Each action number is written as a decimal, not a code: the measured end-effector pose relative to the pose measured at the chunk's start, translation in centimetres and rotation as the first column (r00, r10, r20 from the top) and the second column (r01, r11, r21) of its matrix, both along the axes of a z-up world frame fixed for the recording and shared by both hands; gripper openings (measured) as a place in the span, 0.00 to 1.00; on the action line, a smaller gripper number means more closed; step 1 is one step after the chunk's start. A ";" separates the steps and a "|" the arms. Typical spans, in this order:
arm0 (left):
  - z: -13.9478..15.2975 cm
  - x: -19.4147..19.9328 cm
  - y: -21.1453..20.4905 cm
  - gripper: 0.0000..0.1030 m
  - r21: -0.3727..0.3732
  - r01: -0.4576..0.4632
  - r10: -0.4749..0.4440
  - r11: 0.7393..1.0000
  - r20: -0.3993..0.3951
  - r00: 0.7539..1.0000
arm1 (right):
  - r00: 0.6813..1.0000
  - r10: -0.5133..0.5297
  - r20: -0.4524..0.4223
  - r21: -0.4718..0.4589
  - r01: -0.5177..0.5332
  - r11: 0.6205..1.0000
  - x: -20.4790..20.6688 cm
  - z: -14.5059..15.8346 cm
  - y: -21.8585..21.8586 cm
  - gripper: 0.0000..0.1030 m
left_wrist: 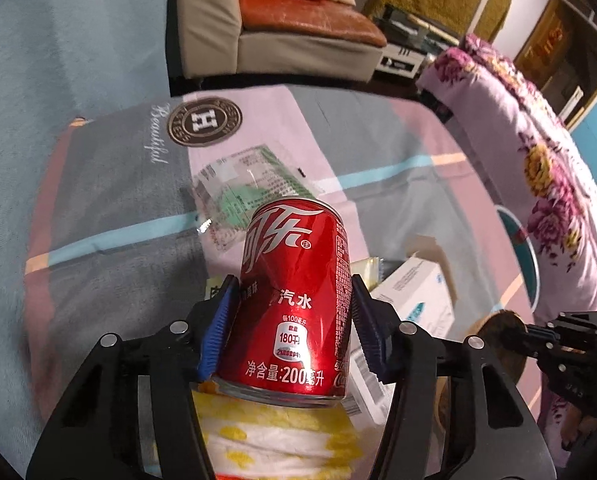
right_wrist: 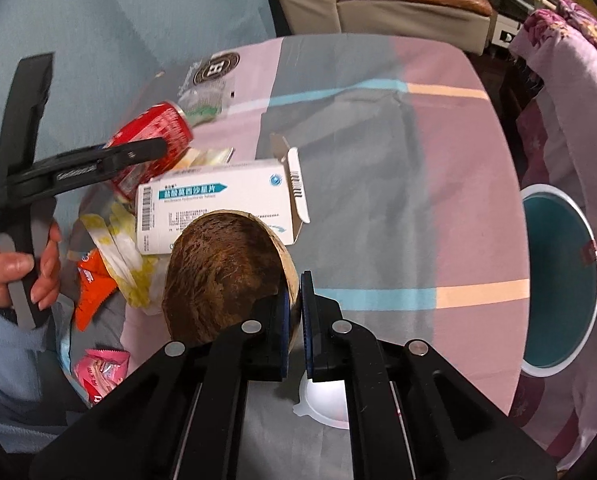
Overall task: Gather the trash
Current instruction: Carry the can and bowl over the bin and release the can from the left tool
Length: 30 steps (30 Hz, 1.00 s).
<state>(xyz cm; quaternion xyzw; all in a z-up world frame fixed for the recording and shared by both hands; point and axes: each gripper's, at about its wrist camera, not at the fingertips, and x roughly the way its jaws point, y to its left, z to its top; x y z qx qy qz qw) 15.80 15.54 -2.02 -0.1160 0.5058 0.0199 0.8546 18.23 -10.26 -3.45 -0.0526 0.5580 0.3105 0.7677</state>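
Note:
My left gripper [left_wrist: 292,320] is shut on a red cola can [left_wrist: 294,300] and holds it above the table; the can also shows in the right wrist view [right_wrist: 154,140]. My right gripper [right_wrist: 294,316] is shut on the rim of a brown coconut shell [right_wrist: 222,276], which also shows in the left wrist view [left_wrist: 498,336]. On the table lie a white medicine box [right_wrist: 218,204], a clear plastic wrapper [left_wrist: 242,188], a yellow-patterned tissue [left_wrist: 274,436], an orange wrapper [right_wrist: 92,292] and a pink wrapper [right_wrist: 100,372].
A teal bin [right_wrist: 558,276] with a white rim stands on the floor right of the table. A white plastic cup [right_wrist: 326,404] lies under my right gripper. The tablecloth [right_wrist: 398,160] is pink and grey. A floral blanket [left_wrist: 538,152] lies at the right, a sofa [left_wrist: 298,20] behind.

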 end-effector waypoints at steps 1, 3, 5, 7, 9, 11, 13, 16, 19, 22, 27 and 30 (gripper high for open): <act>0.6 -0.4 0.0 0.55 -0.004 -0.005 0.005 1.000 0.013 1.000 | 1.000 -0.010 0.009 0.003 0.010 1.000 0.0 0.3 -0.3 0.05; 1.7 -1.0 0.0 0.55 -0.009 -0.009 0.010 1.000 0.038 0.999 | 0.999 -0.026 0.018 0.010 0.026 1.000 0.1 0.7 -0.9 0.05; 2.8 -1.4 -0.5 0.55 -0.014 -0.001 0.001 1.000 0.060 0.998 | 0.998 -0.047 0.033 0.017 0.046 0.999 0.1 1.3 -1.8 0.05; 3.8 -1.9 -1.4 0.53 -0.014 0.020 -0.019 1.000 0.075 0.997 | 0.996 -0.072 0.052 0.027 0.071 0.997 0.2 2.0 -2.8 0.05; 4.4 -2.0 -2.5 0.51 -0.020 0.044 -0.042 0.999 0.083 0.996 | 0.993 -0.094 0.068 0.035 0.092 0.995 0.3 2.8 -3.7 0.05; 4.7 -2.1 -3.8 0.51 -0.019 0.070 -0.069 0.997 0.086 0.994 | 0.989 -0.122 0.085 0.049 0.118 0.992 0.4 3.5 -4.9 0.05; 4.7 -2.1 -5.5 0.50 -0.014 0.097 -0.095 0.995 0.090 0.991 | 0.984 -0.148 0.102 0.058 0.142 0.988 0.6 4.2 -6.0 0.05; 4.2 -1.7 -7.4 0.50 -0.025 0.124 -0.122 0.992 0.078 0.989 | 0.975 -0.183 0.126 0.068 0.176 0.982 0.8 5.2 -8.0 0.05; 3.7 -1.5 -9.2 0.50 -0.041 0.146 -0.143 0.988 0.065 0.988 | 0.968 -0.206 0.146 0.076 0.196 0.978 0.8 5.9 -9.7 0.05; 3.8 -1.3 -11.6 0.50 -0.039 0.184 -0.181 0.982 0.064 0.981 | 0.960 -0.232 0.156 0.089 0.220 0.971 0.9 6.3 -11.2 0.05; 3.9 -0.3 -15.8 0.50 -0.023 0.243 -0.242 0.970 0.057 0.969 | 0.943 -0.290 0.166 0.123 0.272 0.955 1.2 6.7 -14.5 0.05; 3.7 0.8 -18.2 0.50 -0.022 0.275 -0.274 0.961 0.050 0.960 | 0.929 -0.327 0.173 0.137 0.306 0.942 1.5 6.8 -16.7 0.05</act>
